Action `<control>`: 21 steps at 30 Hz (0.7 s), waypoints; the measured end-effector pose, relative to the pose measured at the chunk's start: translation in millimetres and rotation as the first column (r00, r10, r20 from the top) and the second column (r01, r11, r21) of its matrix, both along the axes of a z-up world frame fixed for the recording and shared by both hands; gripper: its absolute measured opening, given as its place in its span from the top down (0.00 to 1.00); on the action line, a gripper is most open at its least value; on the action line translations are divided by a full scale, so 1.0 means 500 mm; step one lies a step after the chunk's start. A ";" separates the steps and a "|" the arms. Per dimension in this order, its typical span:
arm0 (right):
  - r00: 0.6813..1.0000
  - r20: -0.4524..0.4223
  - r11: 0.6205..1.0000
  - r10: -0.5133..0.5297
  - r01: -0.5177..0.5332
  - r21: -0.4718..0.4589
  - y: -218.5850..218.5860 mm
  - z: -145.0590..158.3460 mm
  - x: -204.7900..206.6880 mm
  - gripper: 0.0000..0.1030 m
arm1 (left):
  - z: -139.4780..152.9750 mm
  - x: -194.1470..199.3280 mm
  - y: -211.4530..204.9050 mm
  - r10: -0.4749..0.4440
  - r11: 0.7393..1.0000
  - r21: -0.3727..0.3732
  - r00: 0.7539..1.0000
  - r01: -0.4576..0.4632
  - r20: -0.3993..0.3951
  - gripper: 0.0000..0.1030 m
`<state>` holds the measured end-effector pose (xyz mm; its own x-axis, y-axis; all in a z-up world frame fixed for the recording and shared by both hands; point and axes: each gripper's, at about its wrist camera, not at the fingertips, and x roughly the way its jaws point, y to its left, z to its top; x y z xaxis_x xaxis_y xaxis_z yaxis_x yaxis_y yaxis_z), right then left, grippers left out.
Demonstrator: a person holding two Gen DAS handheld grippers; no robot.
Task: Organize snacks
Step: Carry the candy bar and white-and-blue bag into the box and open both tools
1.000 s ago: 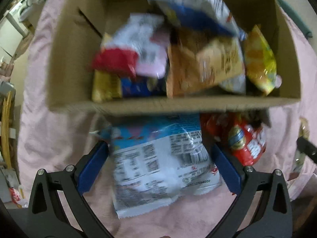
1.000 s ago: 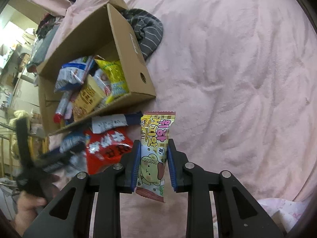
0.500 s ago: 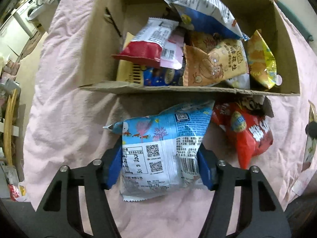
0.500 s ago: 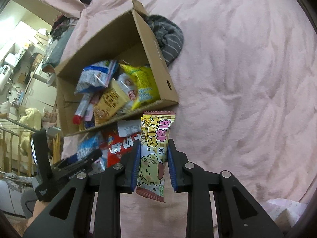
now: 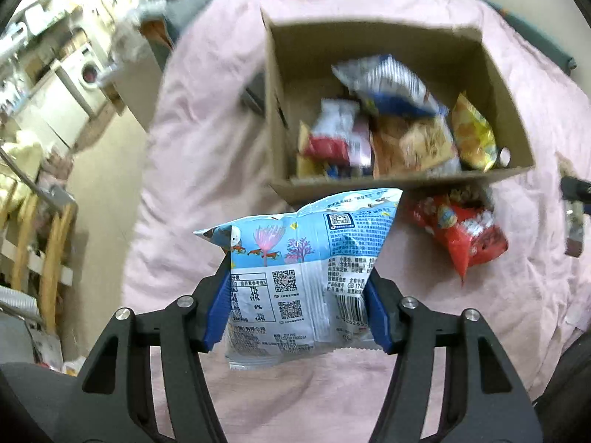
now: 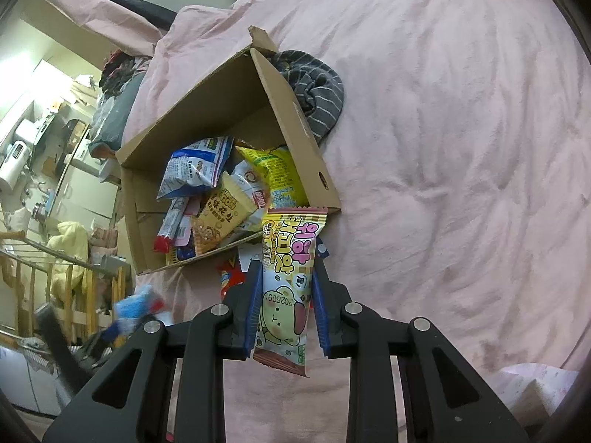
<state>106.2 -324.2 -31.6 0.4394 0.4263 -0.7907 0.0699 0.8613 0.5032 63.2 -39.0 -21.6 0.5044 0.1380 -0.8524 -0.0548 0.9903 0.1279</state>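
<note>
Left wrist view: the left claw (image 5: 297, 306), which lay wide around the blue snack bag (image 5: 306, 269) a second ago, now clamps it, lifted off the pink blanket (image 5: 207, 170). Ahead sits one cardboard box (image 5: 373, 40); ahead-right, one red packet (image 5: 465, 232).

Right wrist view: the right claw (image 6: 284, 310) stays clamped on one yellow-pink candy packet (image 6: 288, 280); the box (image 6: 221, 99) has drawn nearer, ahead-left.

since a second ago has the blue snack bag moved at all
Yes: the blue snack bag, clamped in the left gripper, has risen off the pink blanket toward the cardboard box.
</note>
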 end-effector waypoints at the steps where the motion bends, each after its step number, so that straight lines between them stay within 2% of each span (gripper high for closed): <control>1: 1.000 0.007 1.000 -0.007 0.007 -0.005 0.000 0.003 0.000 0.74 | 0.017 -0.003 0.003 -0.005 1.000 0.001 1.000 0.005 0.029 0.44; 4: 0.998 0.060 0.999 -0.034 0.035 -0.011 0.000 0.022 -0.001 0.74 | 0.068 0.011 0.015 -0.018 1.000 0.001 0.995 0.018 0.102 0.44; 7: 0.989 0.122 0.994 -0.085 0.076 0.076 -0.014 0.043 -0.002 0.74 | 0.106 0.046 0.034 -0.027 1.000 -0.007 0.988 0.028 0.152 0.44; 13: 0.968 0.218 0.986 -0.127 0.099 0.138 -0.021 0.075 0.014 0.74 | 0.164 0.090 0.027 -0.041 0.999 -0.007 0.968 0.044 0.248 0.44; 17: 0.955 0.277 0.990 -0.108 0.077 0.122 -0.005 0.094 0.037 0.74 | 0.174 0.132 0.028 -0.058 0.998 0.002 0.960 0.060 0.276 0.44; 21: 0.939 0.337 0.997 -0.071 0.054 0.060 0.017 0.115 0.058 0.74 | 0.172 0.169 0.029 -0.058 0.998 -0.011 0.958 0.063 0.282 0.44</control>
